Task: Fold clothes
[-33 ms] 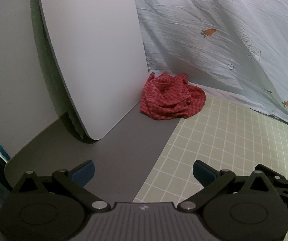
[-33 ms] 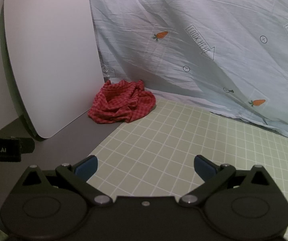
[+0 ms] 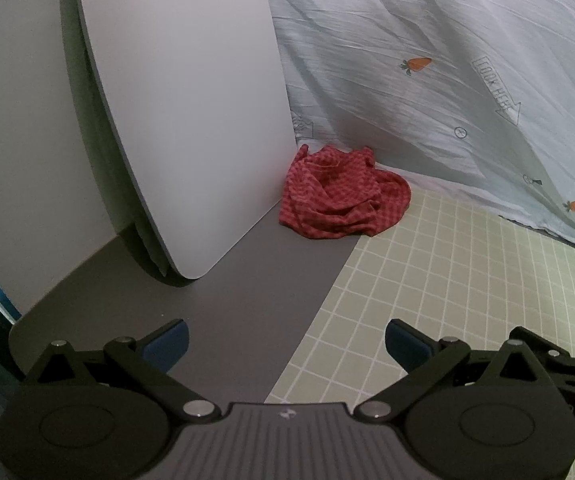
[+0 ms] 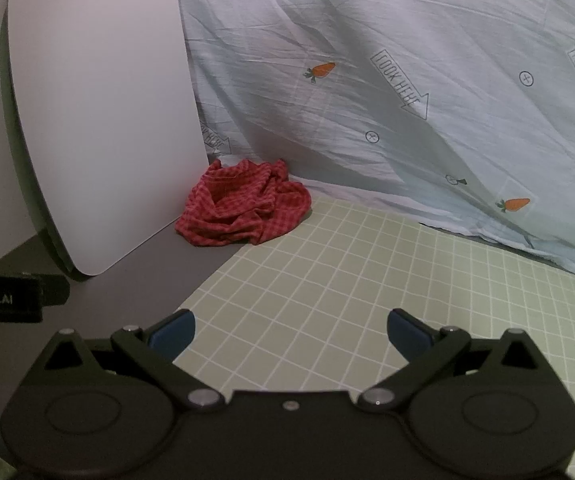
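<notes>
"look here" | sheet [image 4: 367,80] | "robot.ai" | left gripper [image 4: 5,298]

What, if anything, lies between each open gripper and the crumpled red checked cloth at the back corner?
Nothing visible. Between the left gripper and the red checked cloth is only bare grey tabletop; between the right gripper and the cloth, only green grid mat. The leaning white board stands beside the cloth, off the path.

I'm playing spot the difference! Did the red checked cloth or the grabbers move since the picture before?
Nothing visibly changed. The red checked cloth lies crumpled in the same corner, beside the white board and against the carrot-print sheet, half on the green grid mat. The left gripper and right gripper are both open, holding nothing, well short of the cloth.
</notes>
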Demonstrator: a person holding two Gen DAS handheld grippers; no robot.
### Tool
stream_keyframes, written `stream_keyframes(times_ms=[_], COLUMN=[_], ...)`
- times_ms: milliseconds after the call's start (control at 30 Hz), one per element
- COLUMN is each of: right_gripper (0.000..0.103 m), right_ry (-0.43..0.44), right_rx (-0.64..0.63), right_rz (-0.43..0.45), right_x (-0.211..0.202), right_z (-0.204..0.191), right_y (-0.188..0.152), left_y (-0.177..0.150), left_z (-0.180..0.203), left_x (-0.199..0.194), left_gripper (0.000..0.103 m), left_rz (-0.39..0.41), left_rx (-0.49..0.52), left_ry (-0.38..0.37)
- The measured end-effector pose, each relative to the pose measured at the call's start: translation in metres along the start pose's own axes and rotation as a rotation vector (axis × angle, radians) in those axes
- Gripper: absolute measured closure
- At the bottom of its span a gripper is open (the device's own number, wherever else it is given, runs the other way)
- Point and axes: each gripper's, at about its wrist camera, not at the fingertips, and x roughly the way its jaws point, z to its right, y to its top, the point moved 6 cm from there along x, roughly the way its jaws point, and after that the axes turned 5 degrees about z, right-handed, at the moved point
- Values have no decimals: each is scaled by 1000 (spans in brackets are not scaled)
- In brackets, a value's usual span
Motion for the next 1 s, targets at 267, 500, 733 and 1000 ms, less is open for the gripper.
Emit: stream_keyframes(times_ms=[267, 500, 733, 1000], right_gripper=[0, 0, 0, 0], right_ry=[-10, -7, -10, -6], right_rx=[-3, -1, 3, -1], right_rz=[-9, -1, -2, -7], right_x=[-1, 2, 2, 1], right_z=[0, 0, 1, 1], right_y=[-1, -1, -1, 0], left_y=[0, 0, 2, 1], left_z=[2, 3, 5, 6], left_x=[2, 4, 5, 6], left_gripper=[0, 0, 0, 0], left_rz=[3, 1, -8, -13], left_rx=[2, 5, 11, 13], left_ry=[-2, -5, -12, -11])
